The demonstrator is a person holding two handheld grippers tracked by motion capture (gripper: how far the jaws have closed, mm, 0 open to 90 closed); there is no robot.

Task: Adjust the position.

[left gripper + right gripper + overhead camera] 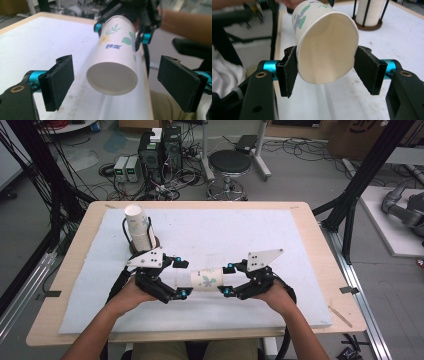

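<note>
Lying level above the table's point(310, 240) near middle, the white paper cup point(206, 280) shows green leaf print and blue lettering. The right gripper point(325, 68) pinches its open rim; the left gripper's point(116, 83) jaws stand spread, clear of its base. White mat lies open ahead; the cup stack point(140, 227) stands back-left.

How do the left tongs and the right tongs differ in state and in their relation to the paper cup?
The left tongs stand open, pads clear of the paper cup; the right tongs are shut on it. The left tongs face its closed base, the right tongs grip near its open mouth. Both have black pads.
</note>
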